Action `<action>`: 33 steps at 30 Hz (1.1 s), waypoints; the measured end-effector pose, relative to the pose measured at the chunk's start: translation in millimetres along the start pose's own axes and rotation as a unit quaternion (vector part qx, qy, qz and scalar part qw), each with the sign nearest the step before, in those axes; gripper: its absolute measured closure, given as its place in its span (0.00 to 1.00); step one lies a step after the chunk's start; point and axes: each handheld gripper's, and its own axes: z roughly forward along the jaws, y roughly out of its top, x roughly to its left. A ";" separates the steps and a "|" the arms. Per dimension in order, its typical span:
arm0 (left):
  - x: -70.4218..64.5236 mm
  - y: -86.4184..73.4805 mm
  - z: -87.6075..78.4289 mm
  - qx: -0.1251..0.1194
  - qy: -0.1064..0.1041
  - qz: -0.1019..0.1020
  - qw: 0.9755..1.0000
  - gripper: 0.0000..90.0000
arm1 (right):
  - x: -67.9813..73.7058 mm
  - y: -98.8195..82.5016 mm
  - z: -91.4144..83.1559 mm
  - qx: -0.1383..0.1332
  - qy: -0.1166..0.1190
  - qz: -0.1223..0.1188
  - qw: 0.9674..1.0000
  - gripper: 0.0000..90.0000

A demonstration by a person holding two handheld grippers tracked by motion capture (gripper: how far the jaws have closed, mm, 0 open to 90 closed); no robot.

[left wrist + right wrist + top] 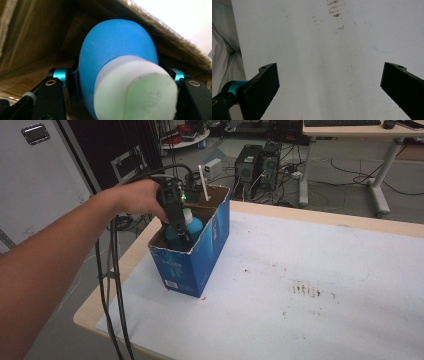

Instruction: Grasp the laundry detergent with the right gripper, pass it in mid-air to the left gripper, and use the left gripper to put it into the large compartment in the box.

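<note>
Blue bottle (117,60): smooth rounded plastic, ribbed white cap, centre frame, clamped in left gripper (182,236) inside torn blue cardboard box (187,265). Right gripper (329,85) released over stained white counter (324,45).

Right gripper (329,82): two black jaws stood wide apart at lower left and lower right of the frame, nothing between them. White table surface (324,57) behind; dark brown smudges (335,10) at upper centre.

You have a blue bottle (192,227) with a white cap, upright inside the open blue cardboard box (192,262) at the table's left edge.
</note>
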 end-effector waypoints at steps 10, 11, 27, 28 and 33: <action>0.4 0.1 1.2 -0.005 0.004 0.001 1.000 0.42 | 2.1 1.6 0.3 0.001 0.000 -0.001 1.000 0.01; 0.2 -0.1 1.1 -0.007 0.005 0.000 1.000 0.42 | 2.1 1.6 0.3 0.001 0.000 -0.001 1.000 0.01; -3.1 -9.9 -44.8 -0.090 0.029 -0.035 0.995 0.27 | 6.7 4.4 -1.1 -0.002 -0.003 -0.005 1.000 0.01; -3.6 -10.1 -49.6 -0.095 0.030 -0.035 0.994 0.27 | 7.9 4.4 -2.1 -0.003 -0.005 -0.003 1.000 0.01; -10.3 -8.5 -78.0 -0.140 0.042 -0.048 0.988 0.20 | 10.8 4.1 -5.2 -0.008 -0.007 -0.007 1.000 0.01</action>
